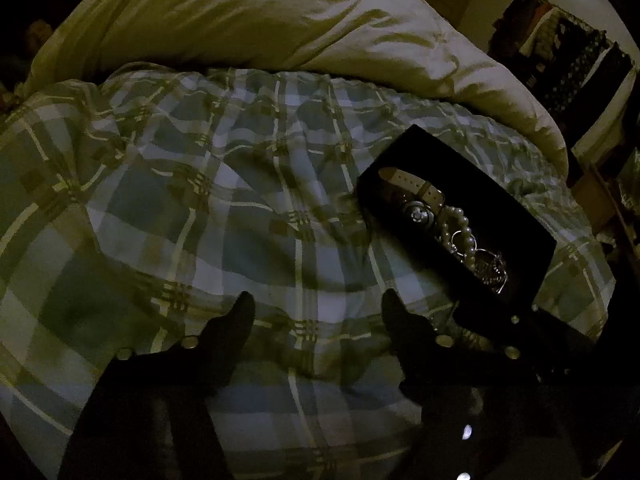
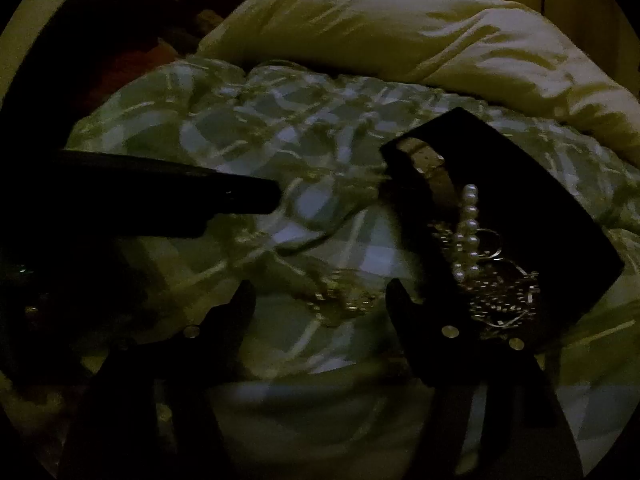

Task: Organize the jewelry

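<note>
both grippers parted, nothing between jaws: left gripper (image 1: 318, 308) over green plaid bedspread (image 1: 200, 200); right gripper (image 2: 320, 296) above thin gold chain (image 2: 340, 302) on bedspread. black rectangular jewelry box (image 1: 516, 216) beside them holds white pearl strand (image 2: 468, 232), beige-strap watch (image 1: 412, 188), silver pieces.

A dimly lit room is shown. A bed is covered by a plaid sheet (image 1: 208, 184) in pale blue, green and white. A bulky cream duvet (image 1: 256, 20) is heaped along the far edge of the bed. Beyond the bed's right edge, pale furniture with dark shelf contents (image 1: 568, 60) is seen against the wall.
</note>
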Tool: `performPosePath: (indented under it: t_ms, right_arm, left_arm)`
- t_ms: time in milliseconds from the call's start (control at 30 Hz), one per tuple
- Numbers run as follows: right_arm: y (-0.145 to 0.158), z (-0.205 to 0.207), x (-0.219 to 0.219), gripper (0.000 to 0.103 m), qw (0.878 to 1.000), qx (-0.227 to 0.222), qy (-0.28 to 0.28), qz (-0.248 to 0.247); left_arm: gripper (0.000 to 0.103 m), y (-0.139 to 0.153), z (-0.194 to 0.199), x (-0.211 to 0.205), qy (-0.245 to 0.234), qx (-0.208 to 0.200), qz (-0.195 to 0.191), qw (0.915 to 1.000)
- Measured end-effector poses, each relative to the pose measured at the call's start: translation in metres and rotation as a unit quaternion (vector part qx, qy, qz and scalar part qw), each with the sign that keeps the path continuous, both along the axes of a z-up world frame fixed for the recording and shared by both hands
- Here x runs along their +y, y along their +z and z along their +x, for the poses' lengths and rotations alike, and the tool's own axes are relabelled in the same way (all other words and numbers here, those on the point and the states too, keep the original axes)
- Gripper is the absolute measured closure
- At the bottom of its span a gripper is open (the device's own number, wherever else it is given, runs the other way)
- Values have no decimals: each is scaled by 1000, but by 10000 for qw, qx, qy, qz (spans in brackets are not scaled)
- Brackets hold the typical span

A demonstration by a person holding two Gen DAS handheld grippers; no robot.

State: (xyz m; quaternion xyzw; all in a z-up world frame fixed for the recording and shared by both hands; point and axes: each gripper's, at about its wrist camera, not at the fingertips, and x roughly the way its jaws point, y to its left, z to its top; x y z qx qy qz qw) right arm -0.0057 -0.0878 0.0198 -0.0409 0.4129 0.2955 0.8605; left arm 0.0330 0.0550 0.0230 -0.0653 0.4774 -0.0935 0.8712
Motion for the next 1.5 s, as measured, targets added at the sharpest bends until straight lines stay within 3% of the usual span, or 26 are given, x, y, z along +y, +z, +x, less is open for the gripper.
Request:
performPosePath:
  t_ms: [100,267,400,567,733,967,1233,1333,1500]
  right_arm:
    - [-7,3,3,37,9999,130,-16,-74]
    - [-15,9,3,47,9994,251,-214,-85]
    - [-16,9,4,49,9992,137,-352,-94]
    - [-19,9,6,54,9983,15,-462,-342]
    - [-24,10,2,54,9979,220,-543,-277]
    - [-25,14,-18,54,9943,695,-737,330]
    - [-20,11,-40,55,9915,742,-1023,310]
    - [-22,15,-53,64,9874,902,-1204,481]
    - [-23,20,-62,65,9807,1133,-1317,896]
  left_arm:
    - [51,0,0,-1,-27,10,-81,10000]
    - [64,-1,-1,-11,-367,129,-390,9985]
    - [71,-5,-3,-22,-588,179,-320,9976]
    - [72,-14,-3,-28,-825,377,-491,9947]
    - [72,-21,-2,-30,-852,467,-481,9941]
    - [72,-24,-2,-34,-949,494,-511,9929]
    - [82,-34,-3,-42,-1093,585,-417,9914]
    - [84,-31,-3,-37,-1073,534,-431,9919]
    - [85,-32,-5,-45,-1314,518,-391,9892]
